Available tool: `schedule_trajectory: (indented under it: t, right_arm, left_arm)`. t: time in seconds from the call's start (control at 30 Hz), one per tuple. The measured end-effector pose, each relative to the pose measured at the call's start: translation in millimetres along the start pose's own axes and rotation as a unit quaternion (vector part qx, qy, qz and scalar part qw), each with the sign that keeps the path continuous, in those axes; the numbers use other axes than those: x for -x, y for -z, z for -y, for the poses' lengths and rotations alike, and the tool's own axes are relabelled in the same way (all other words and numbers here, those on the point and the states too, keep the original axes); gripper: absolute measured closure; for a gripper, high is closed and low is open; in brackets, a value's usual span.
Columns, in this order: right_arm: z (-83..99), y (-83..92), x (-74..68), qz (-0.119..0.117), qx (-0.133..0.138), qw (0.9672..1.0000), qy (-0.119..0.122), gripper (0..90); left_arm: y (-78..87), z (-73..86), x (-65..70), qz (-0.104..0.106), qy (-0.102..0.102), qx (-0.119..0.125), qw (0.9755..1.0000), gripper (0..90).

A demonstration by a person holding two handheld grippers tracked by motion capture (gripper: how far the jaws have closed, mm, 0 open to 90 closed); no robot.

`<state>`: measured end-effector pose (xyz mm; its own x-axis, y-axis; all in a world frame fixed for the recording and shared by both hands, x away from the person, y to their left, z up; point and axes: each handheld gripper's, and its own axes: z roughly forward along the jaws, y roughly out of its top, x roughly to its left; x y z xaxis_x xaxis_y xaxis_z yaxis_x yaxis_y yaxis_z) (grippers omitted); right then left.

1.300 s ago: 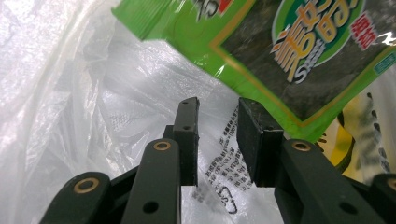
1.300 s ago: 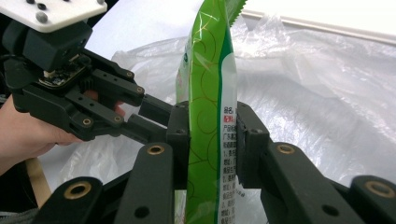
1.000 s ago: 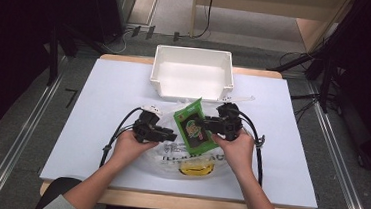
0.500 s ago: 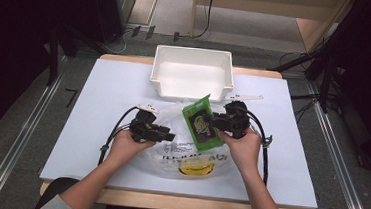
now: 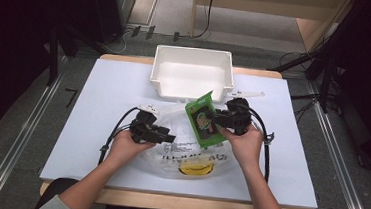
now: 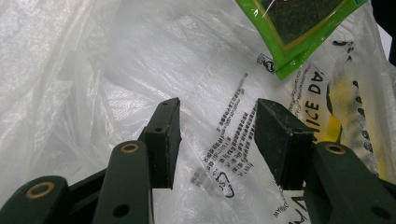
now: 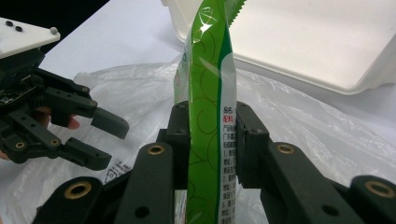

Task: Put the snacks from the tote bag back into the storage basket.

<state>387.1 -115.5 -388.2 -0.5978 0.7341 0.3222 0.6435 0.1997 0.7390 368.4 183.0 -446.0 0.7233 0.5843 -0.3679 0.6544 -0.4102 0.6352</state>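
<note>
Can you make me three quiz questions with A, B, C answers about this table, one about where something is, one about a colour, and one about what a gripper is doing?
1. Where is the white tub?
A. At the table's far edge
B. On the floor
C. Beside the person's elbow

2. What colour is the snack packet?
A. Red
B. Green
C. Blue

3. What is the right gripper doing?
A. Standing open
B. Pinching the snack packet
C. Gripping the tub

Answers:
1 A, the high view shows it beyond the clear plastic bag.
2 B, its wrapper is bright green.
3 B, both jaws press the packet's sides, while the left gripper stands open over the bag.
</note>
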Motion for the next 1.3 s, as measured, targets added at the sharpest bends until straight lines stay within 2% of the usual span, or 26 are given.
schedule_trajectory:
  t: [0.3, 0.93, 1.3]
  right_arm:
    - [-10.9, -3.3, 1.8, 0.003, 0.003, 1.0, -0.001, 73.3]
    - [-34.9, -3.5, 2.7, 0.004, -0.002, 0.9999, 0.012, 73.4]
    - [-47.4, -4.4, 3.4, 0.011, -0.001, 0.9997, 0.02, 73.4]
  left_arm:
    - [-1.0, 0.0, 0.0, 0.002, 0.0, -0.002, 1.0, 50.2]
    - [1.3, -0.2, 0.1, -0.005, -0.003, 0.01, 0.9999, 46.9]
    - [0.9, -0.1, 0.1, -0.008, -0.006, 0.008, 0.9999, 46.6]
